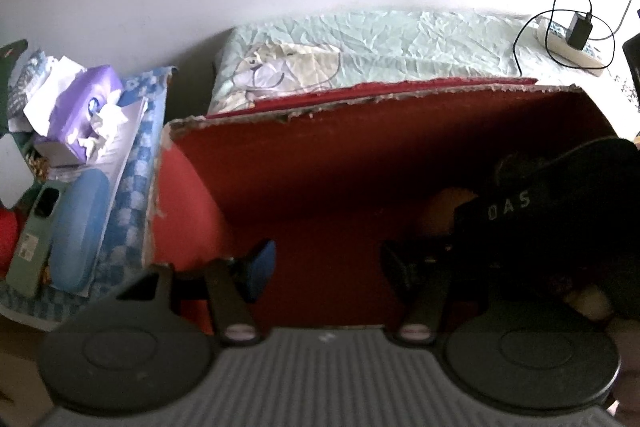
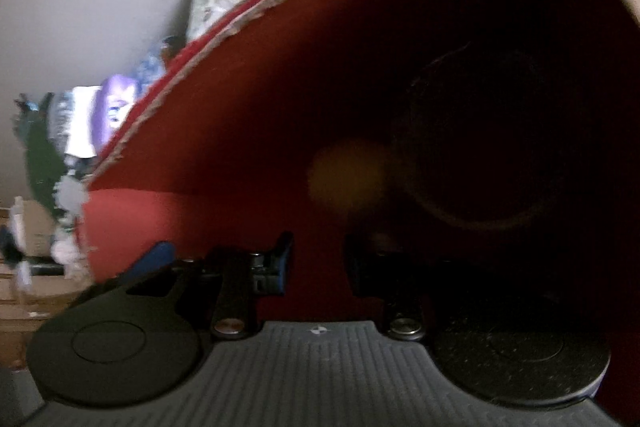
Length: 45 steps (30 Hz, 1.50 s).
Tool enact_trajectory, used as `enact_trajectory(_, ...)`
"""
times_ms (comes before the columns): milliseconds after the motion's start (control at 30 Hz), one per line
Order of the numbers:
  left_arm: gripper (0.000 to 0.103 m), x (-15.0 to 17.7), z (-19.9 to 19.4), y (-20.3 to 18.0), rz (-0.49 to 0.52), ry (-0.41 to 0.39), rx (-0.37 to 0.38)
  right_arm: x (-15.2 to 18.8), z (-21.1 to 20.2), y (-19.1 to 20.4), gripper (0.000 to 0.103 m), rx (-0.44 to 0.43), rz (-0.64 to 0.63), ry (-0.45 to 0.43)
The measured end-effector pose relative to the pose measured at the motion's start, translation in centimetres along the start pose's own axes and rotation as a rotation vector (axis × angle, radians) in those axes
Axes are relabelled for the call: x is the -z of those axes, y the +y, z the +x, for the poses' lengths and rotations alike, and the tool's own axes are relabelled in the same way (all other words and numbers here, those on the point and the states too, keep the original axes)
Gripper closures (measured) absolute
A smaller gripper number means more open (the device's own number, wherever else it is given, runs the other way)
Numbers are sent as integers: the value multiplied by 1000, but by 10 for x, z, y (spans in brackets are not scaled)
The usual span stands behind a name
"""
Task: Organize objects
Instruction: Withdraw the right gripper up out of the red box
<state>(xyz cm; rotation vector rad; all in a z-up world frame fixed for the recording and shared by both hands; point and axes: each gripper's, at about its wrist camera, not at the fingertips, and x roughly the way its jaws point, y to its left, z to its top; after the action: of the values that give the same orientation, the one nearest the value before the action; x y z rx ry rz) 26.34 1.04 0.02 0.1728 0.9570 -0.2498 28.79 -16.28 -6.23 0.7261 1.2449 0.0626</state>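
Observation:
A red box (image 1: 304, 163) with torn cardboard edges fills both views; it also shows in the right wrist view (image 2: 224, 155). My left gripper (image 1: 328, 267) is open and empty, its fingers inside the box over the red floor. At the right of the left view a dark gripper body marked "DAS" (image 1: 560, 223) reaches into the box, beside an orange-brown round object (image 1: 444, 211). My right gripper (image 2: 316, 263) is deep in the dark box, open, with nothing seen between the fingers. A blurred yellowish round object (image 2: 348, 179) and a dark round object (image 2: 480, 143) lie ahead of it.
Left of the box lie a blue glasses case (image 1: 78, 227), a green phone case (image 1: 34, 235) and a purple tissue box (image 1: 86, 107) on a blue checkered cloth. Behind is a bed with a pale green sheet (image 1: 400, 43), and a charger on a power strip (image 1: 576, 35).

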Motion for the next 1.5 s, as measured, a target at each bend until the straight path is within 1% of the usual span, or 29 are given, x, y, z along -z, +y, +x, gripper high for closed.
enact_trajectory(67, 39, 0, 0, 0, 2, 2, -4, 0, -4, -1, 67, 24, -18, -16)
enact_trajectory(167, 39, 0, 1, -1, 8, 9, -10, 1, -6, -1, 67, 32, -58, -10)
enact_trajectory(300, 38, 0, 3, -3, 17, 18, -19, 5, -7, 2, 61, 45, -110, -4)
enact_trajectory(367, 37, 0, 3, -3, 19, 21, -19, 8, -9, 2, 61, 49, -133, -1)
enact_trajectory(433, 36, 0, 3, -4, 28, 21, -21, 9, -13, -1, 61, 38, -132, -5)
enact_trajectory(567, 36, 0, 3, -6, 37, 19, -31, 11, -23, -5, 61, 13, -133, -21)
enact_trajectory(733, 36, 0, 3, -6, 39, 15, -38, 20, -33, 2, 61, 21, -169, -89)
enact_trajectory(800, 36, 1, 0, -8, 53, 0, -53, 25, -42, 0, 62, 4, -174, -125)
enact_trajectory(900, 34, 2, -8, -12, 59, -23, -90, 30, -52, 2, 62, -9, -190, -186)
enact_trajectory(1000, 32, 4, -22, -13, 34, -32, -54, 40, -67, 2, 62, -14, -235, -246)
enact_trajectory(1100, 32, 9, -35, -20, 38, -42, -77, 53, -80, 4, 62, -13, -275, -308)
enact_trajectory(1233, 32, 17, -50, -26, 17, -39, -76, 68, -90, 8, 62, -11, -336, -372)
enact_trajectory(1333, 30, 25, -61, -30, 4, -35, -99, 78, -95, 8, 62, -18, -365, -406)
enact_trajectory(1500, 28, 39, -85, -33, -44, -41, -109, 94, -104, 5, 62, -40, -408, -409)
